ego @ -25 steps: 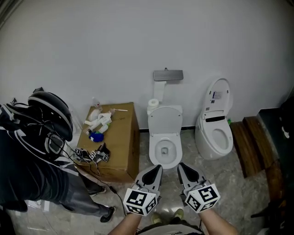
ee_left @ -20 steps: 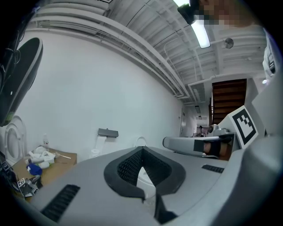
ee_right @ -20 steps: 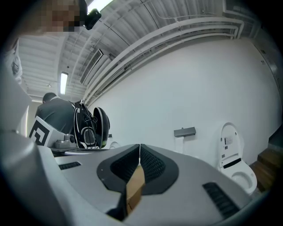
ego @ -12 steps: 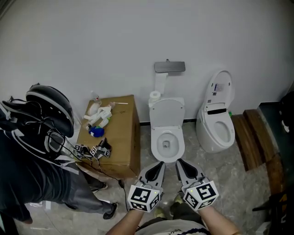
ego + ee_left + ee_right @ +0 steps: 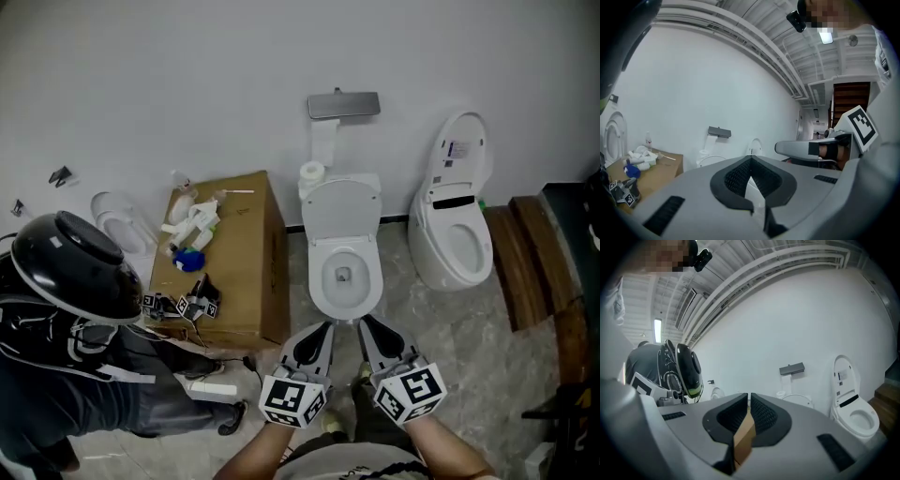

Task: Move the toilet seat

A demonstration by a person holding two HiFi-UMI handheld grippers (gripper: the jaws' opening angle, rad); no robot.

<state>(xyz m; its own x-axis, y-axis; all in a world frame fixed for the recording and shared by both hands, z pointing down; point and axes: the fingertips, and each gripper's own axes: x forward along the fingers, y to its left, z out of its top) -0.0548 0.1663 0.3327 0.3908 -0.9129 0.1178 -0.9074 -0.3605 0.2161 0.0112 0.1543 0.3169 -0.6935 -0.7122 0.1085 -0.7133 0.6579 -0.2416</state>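
The white toilet [image 5: 344, 272] stands against the wall in the middle of the head view. Its lid [image 5: 342, 210] is raised and the seat ring [image 5: 319, 277] lies down on the bowl. My left gripper [image 5: 324, 327] and right gripper [image 5: 367, 322] hover side by side just short of the bowl's front rim. Both are shut with nothing between the fingers. The left gripper view shows its shut gripper [image 5: 750, 159] pointing at the toilet [image 5: 712, 161]. In the right gripper view that gripper [image 5: 748, 395] is shut too, with the toilet lid [image 5: 798, 401] to its right.
A second toilet [image 5: 456, 234] with its lid up stands to the right, with wooden steps [image 5: 530, 267] beyond it. A cardboard box [image 5: 234, 272] with small items sits left of the toilet. A person in a black helmet [image 5: 70, 267] crouches at the left. A grey flush plate [image 5: 344, 105] is on the wall.
Both grippers have sunk and moved forward toward the bowl's front rim, staying shut. The helmeted person has bent lower at the left.
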